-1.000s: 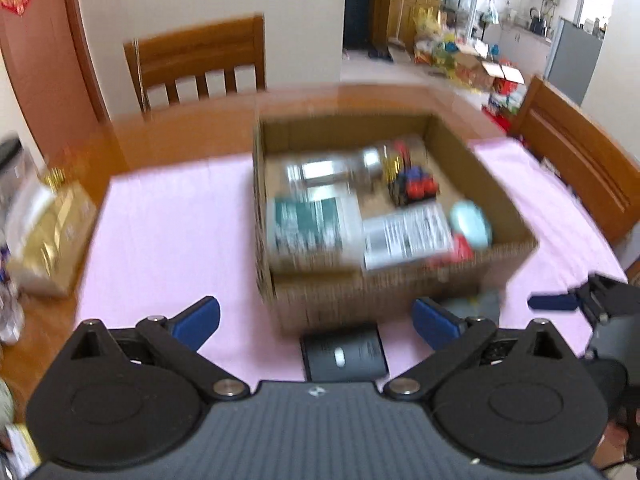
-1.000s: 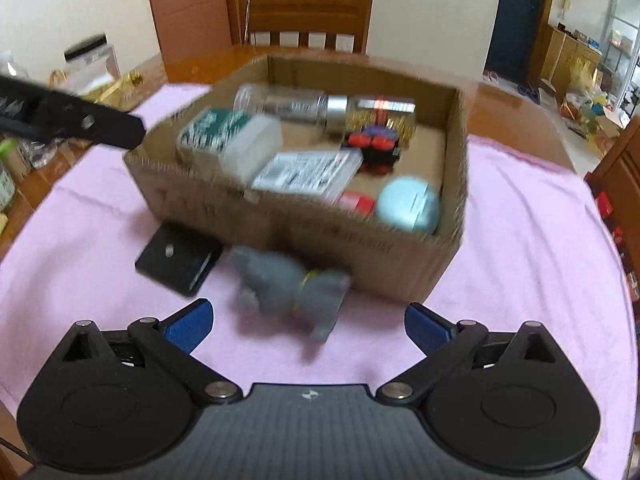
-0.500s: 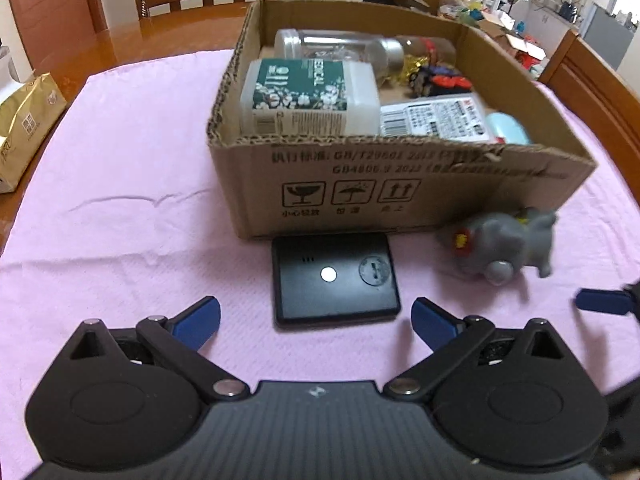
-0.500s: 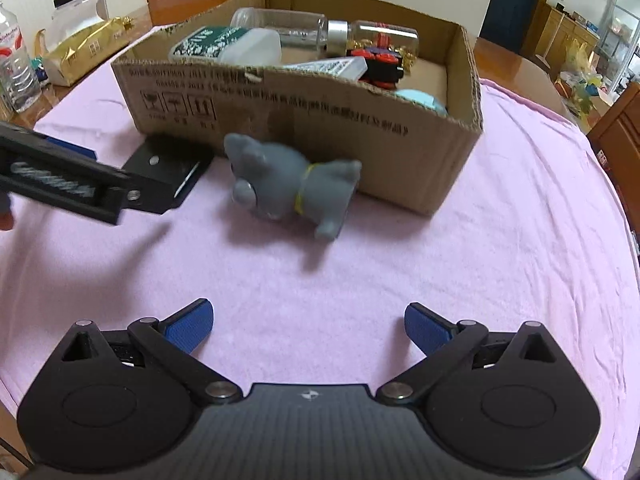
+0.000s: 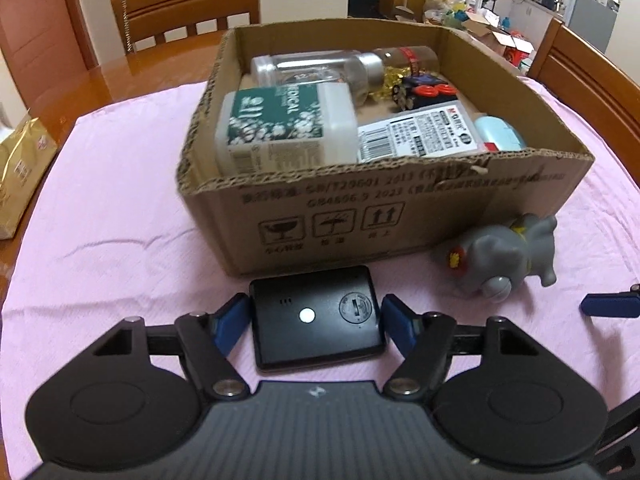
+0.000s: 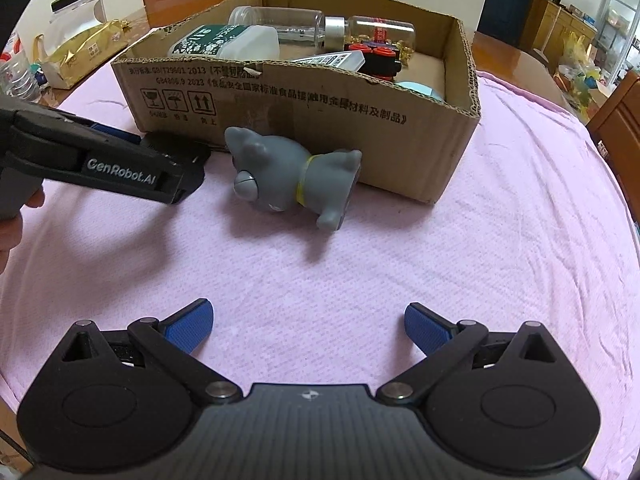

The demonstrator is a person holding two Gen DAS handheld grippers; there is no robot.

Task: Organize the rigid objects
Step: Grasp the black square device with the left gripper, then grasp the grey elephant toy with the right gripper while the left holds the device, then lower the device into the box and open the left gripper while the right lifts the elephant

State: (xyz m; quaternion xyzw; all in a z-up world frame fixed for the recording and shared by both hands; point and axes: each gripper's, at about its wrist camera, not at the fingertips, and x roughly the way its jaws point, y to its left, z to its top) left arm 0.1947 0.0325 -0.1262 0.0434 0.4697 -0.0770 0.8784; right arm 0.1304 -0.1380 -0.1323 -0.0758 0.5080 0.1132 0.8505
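A flat black device (image 5: 320,340) lies on the pink cloth just in front of the cardboard box (image 5: 380,216). My left gripper (image 5: 315,314) has it between its jaws, which are closing, with the blue pads (image 5: 234,316) against both its sides. A grey toy cat (image 6: 288,176) lies on its side against the box front, right of the device. My right gripper (image 6: 308,320) hovers open over bare cloth, well short of the cat, with nothing between its fingers. The box (image 6: 320,112) holds bottles, a white packet, a toy car and a pale blue case.
The pink cloth (image 6: 500,240) covers a wooden table with chairs (image 5: 184,8) at the far side and at the right. A gold packet (image 6: 80,52), a clear jar and a water bottle stand off the cloth at the left. A hand holds the left gripper.
My left gripper dropped toward the black device and its jaws went from wide open to closed against the device's sides. The right gripper sank a little, then stayed still and open.
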